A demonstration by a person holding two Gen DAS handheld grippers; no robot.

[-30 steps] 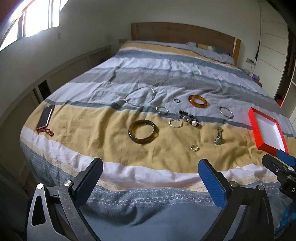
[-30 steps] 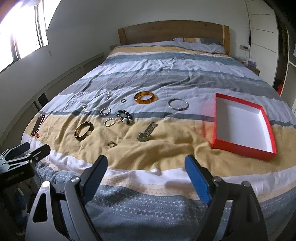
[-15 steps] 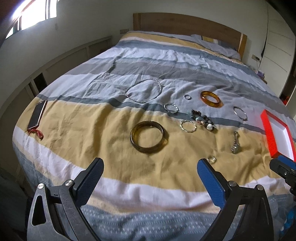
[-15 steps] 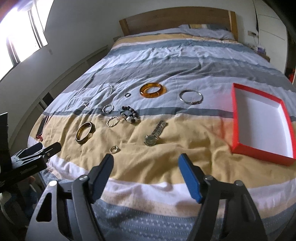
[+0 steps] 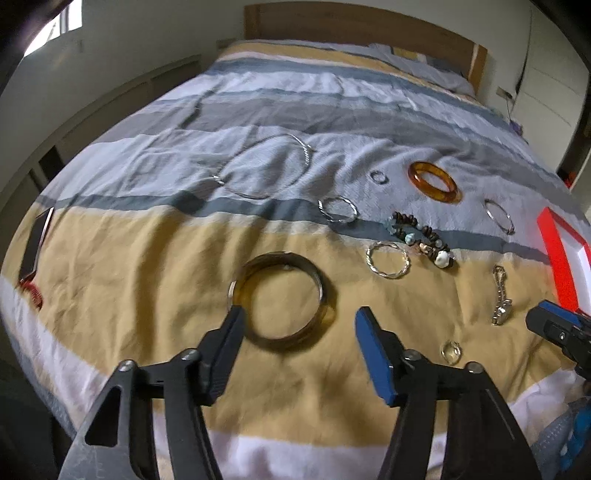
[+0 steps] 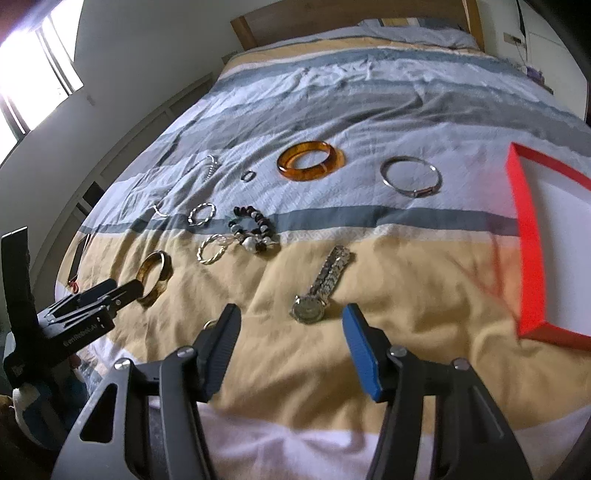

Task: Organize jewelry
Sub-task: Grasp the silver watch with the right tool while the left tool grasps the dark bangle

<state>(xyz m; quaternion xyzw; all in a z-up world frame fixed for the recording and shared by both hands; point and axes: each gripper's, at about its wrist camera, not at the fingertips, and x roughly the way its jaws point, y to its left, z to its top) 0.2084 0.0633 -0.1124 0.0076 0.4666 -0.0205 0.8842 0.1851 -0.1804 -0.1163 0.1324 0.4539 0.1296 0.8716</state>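
Observation:
Jewelry lies spread on a striped bedspread. My left gripper point(image 5: 297, 321) is open just in front of a dark olive bangle point(image 5: 282, 334), jaws either side of its near rim. My right gripper point(image 6: 290, 317) is open just short of a silver watch point(image 6: 321, 291). An empty red box point(image 6: 524, 240) with a white floor lies at the right. An amber bangle point(image 6: 310, 160), a silver bangle point(image 6: 410, 175), a bead bracelet point(image 6: 255, 230), twisted silver rings point(image 6: 212, 249), a small ring point(image 5: 450, 350) and a chain necklace point(image 5: 266, 166) lie further out.
A phone point(image 5: 35, 243) with a red cord lies at the bed's left edge. A wooden headboard point(image 5: 354, 18) and pillows are at the far end. A wall with shelving runs along the left, cupboards on the right.
Both grippers have moved forward and down toward the bed. The left has closed in on the dark bangle, the right on the watch. Both jaws have narrowed somewhat.

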